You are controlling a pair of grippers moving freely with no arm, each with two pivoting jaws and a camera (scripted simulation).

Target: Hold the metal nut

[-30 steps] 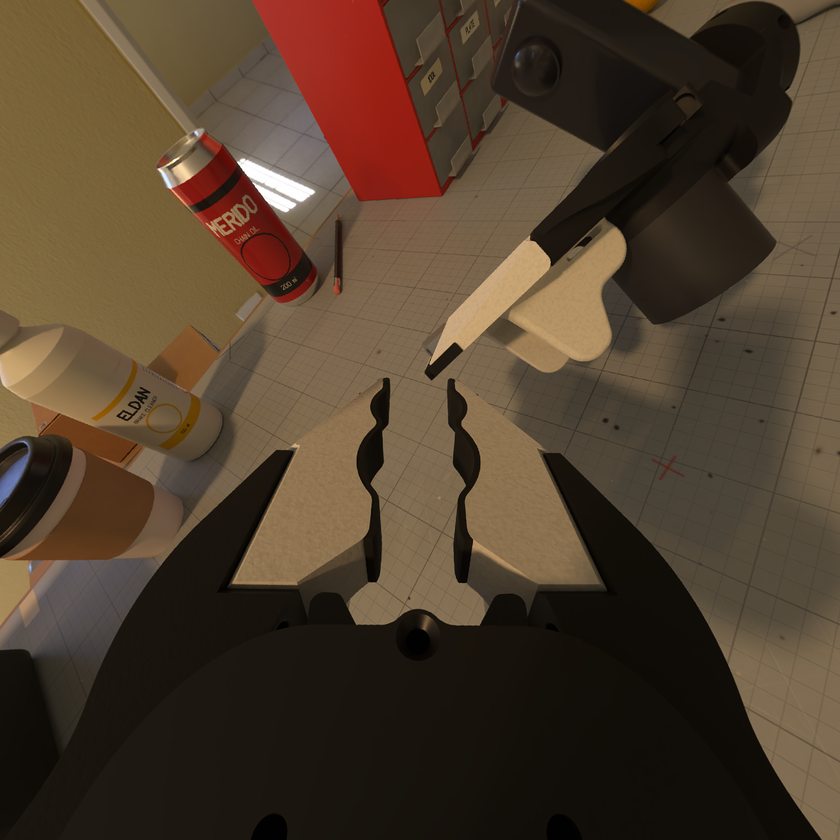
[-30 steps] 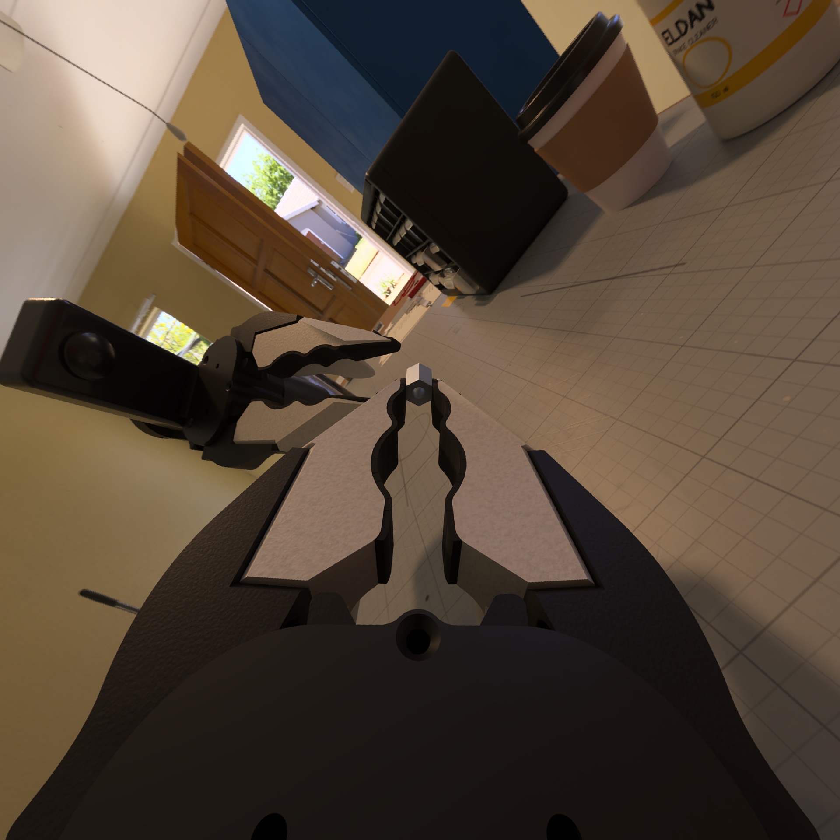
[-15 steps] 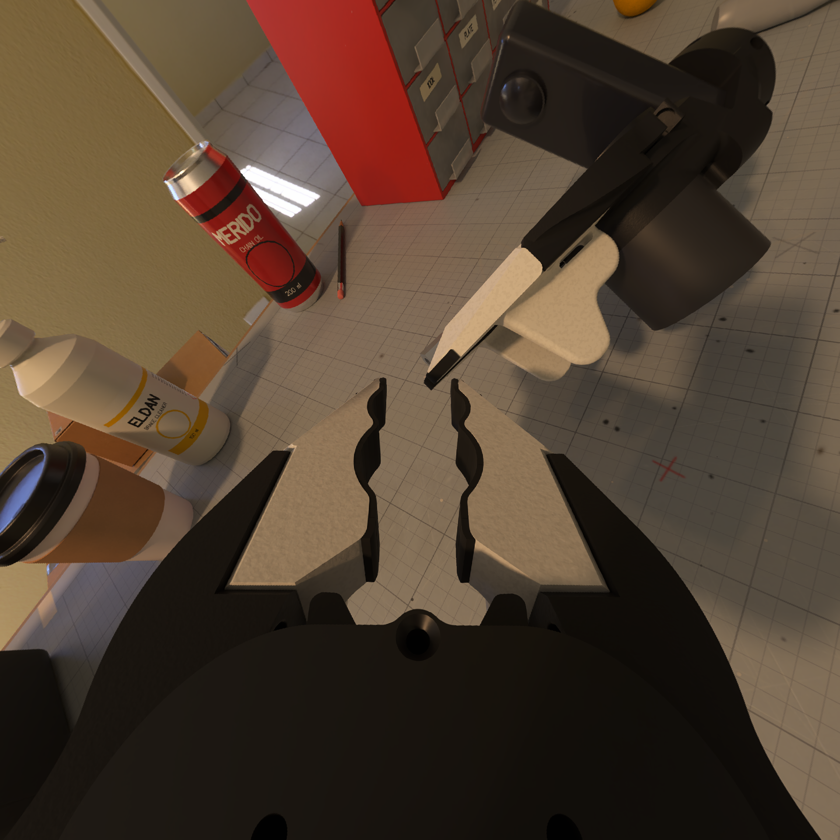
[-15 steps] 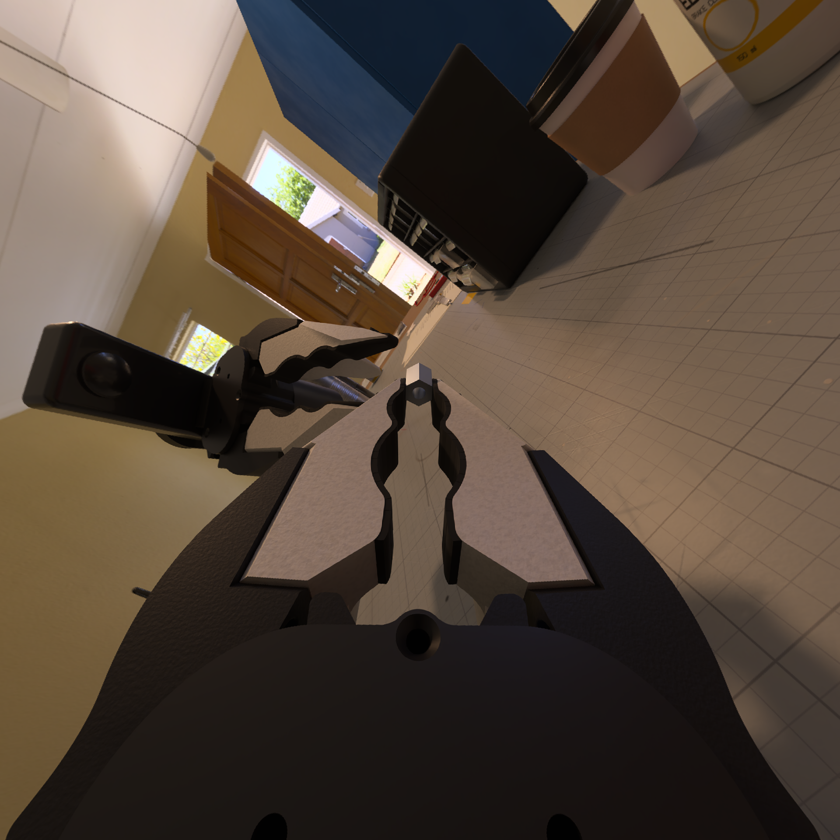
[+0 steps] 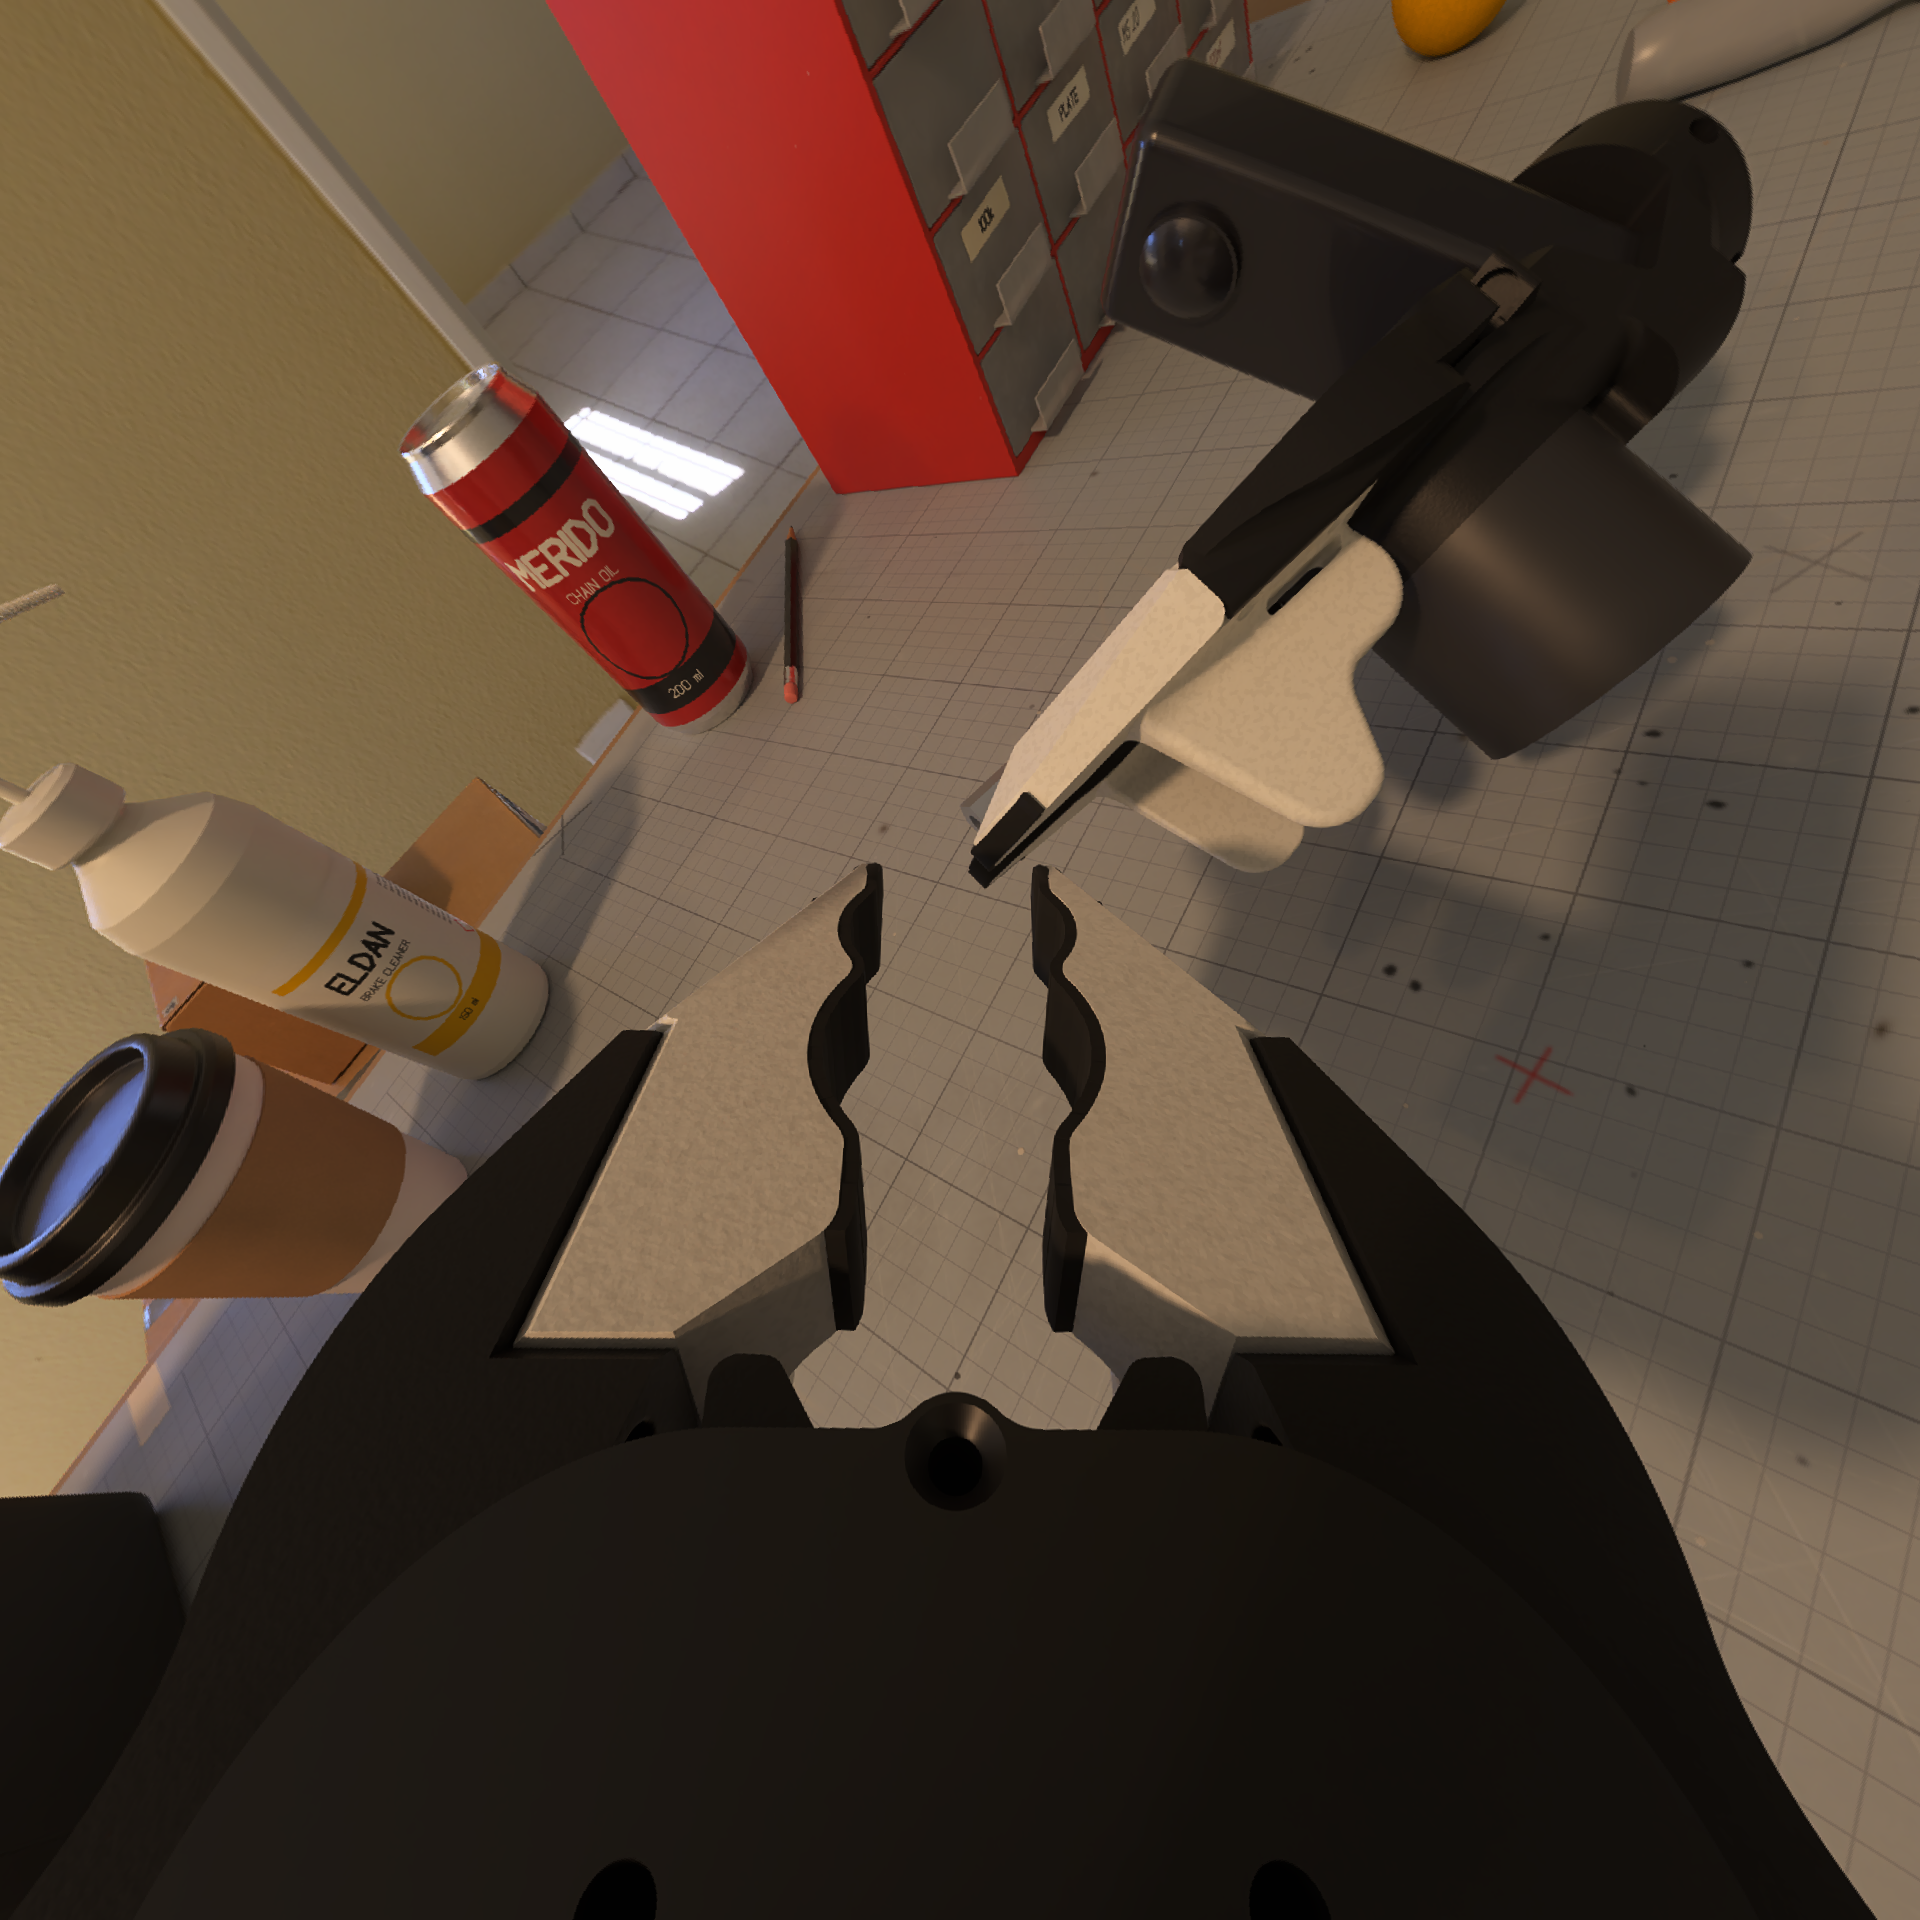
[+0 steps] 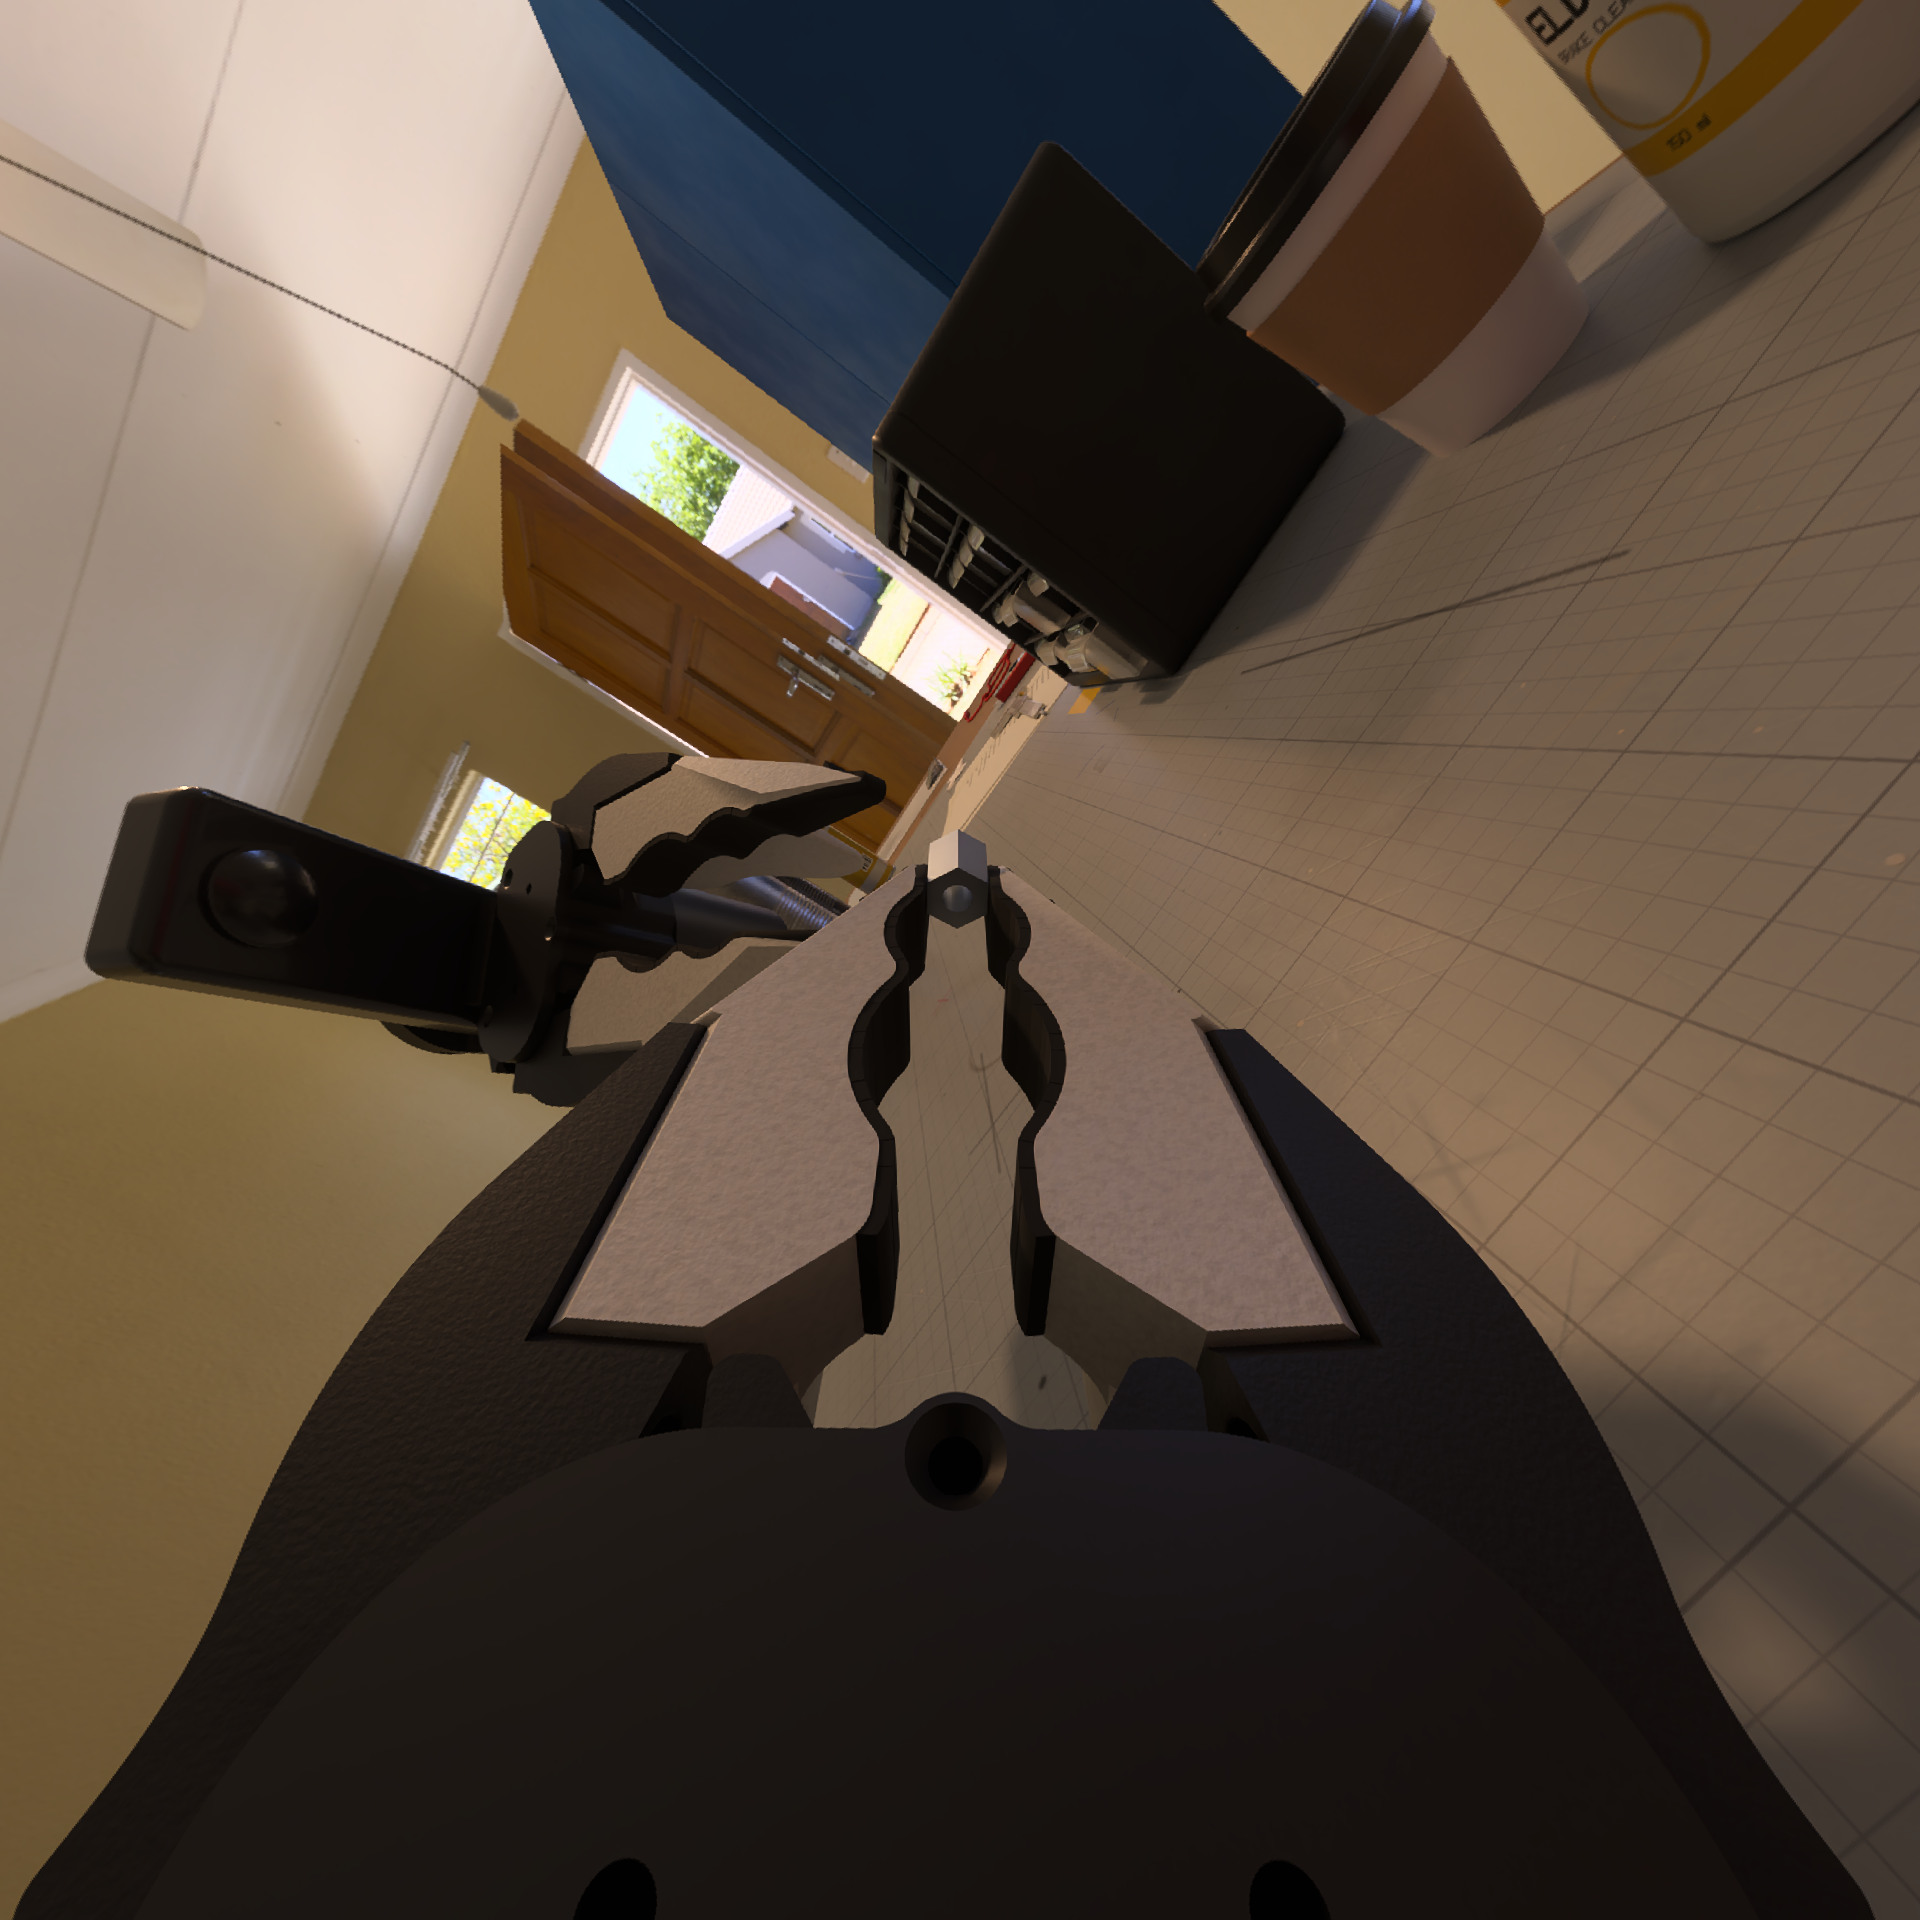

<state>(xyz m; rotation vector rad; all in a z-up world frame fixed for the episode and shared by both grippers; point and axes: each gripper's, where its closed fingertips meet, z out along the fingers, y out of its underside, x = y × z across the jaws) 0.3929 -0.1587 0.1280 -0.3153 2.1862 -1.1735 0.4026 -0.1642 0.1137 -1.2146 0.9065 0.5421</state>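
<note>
The right gripper [image 6: 956, 883] is pinching the metal nut [image 6: 954, 875] between its very fingertips, clear above the gridded mat [image 6: 1558, 935], so the hold is looking achieved and only keeping it steady seems left. The left gripper [image 5: 954, 883] is hanging just beside that nut with its jaws narrowly parted around nothing. Away from the nut, a red can [image 5: 582, 561], a white bottle [image 5: 301, 935] and a red drawer cabinet [image 5: 935, 208] are carrying printed labels, while the coffee cup [image 5: 197, 1174] is showing none.

A workshop: gridded cutting mat [image 5: 1351, 1299], red parts drawer cabinet [image 5: 831, 239], oil can [image 5: 582, 561].
</note>
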